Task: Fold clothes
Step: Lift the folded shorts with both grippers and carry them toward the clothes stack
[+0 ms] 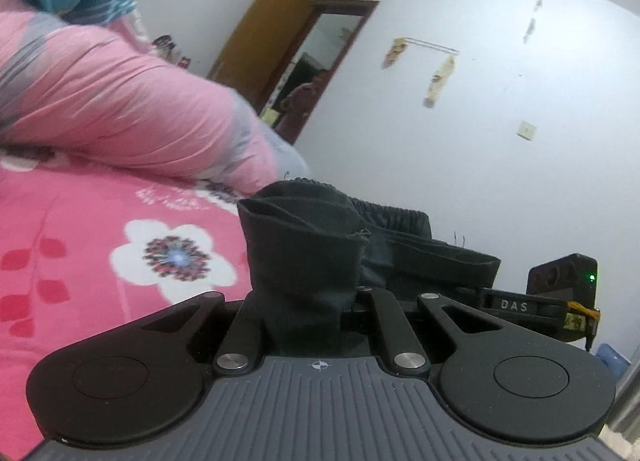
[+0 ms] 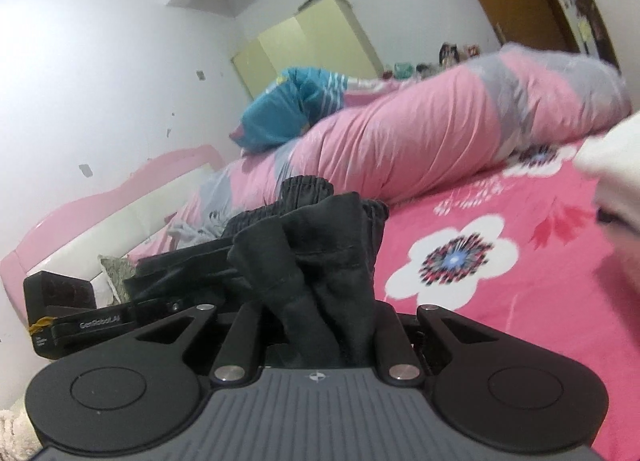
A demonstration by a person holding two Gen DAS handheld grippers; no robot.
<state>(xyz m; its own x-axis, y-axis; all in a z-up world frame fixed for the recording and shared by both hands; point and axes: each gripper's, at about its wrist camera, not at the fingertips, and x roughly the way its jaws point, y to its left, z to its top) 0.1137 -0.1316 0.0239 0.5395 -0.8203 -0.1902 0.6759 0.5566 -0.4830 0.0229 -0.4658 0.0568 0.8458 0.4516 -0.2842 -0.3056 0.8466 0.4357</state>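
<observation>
A black garment (image 1: 304,249) with an elastic waistband is bunched up between the jaws of my left gripper (image 1: 306,301), which is shut on it and hides its own fingertips in the cloth. The same black garment (image 2: 320,237) fills the jaws of my right gripper (image 2: 320,301), also shut on it. The cloth stretches sideways from each gripper to the other one: the right gripper's body (image 1: 560,293) shows at the right of the left wrist view, the left gripper's body (image 2: 68,309) at the left of the right wrist view. Both hold it above the bed.
A bed with a pink flowered sheet (image 1: 120,253) lies below. A rolled pink and grey quilt (image 2: 440,133) runs across it, with a teal garment (image 2: 284,109) on top. A cream cloth (image 2: 616,165) is at the right edge. White wall, brown door (image 1: 272,45), yellow wardrobe (image 2: 308,41) behind.
</observation>
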